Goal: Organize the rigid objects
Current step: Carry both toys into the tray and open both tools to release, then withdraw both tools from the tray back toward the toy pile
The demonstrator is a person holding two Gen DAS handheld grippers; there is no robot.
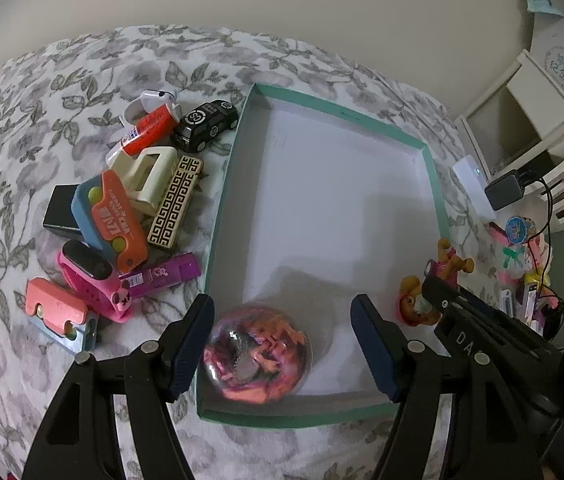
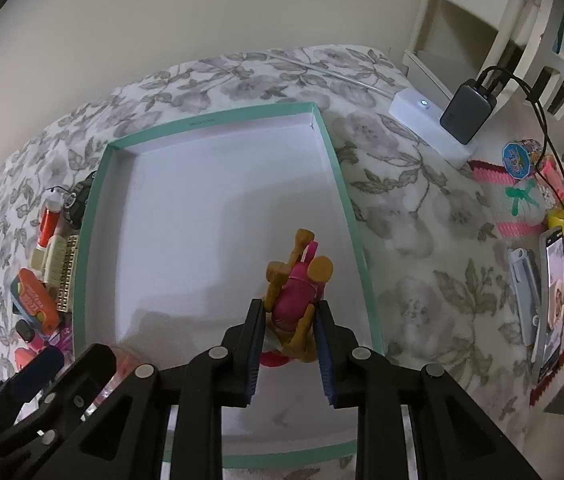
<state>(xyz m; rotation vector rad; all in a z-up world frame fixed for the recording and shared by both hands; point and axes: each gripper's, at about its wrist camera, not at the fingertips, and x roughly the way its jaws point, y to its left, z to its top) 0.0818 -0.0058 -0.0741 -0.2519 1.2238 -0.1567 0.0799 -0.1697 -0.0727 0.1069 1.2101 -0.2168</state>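
Right gripper (image 2: 286, 336) clamped on bear figurine (image 2: 298, 292) above teal-rimmed tray (image 2: 217, 118), left gripper (image 1: 282, 344) spread apart around clear ball (image 1: 257, 354) resting in tray's near corner

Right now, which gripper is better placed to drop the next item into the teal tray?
Right. The right gripper is shut on the bear figurine and holds it above the teal tray. The left gripper is open and empty, its fingers either side of the clear ball lying in the tray's near corner.

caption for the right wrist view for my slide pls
Right claw shut on a toy figure above the teal tray.
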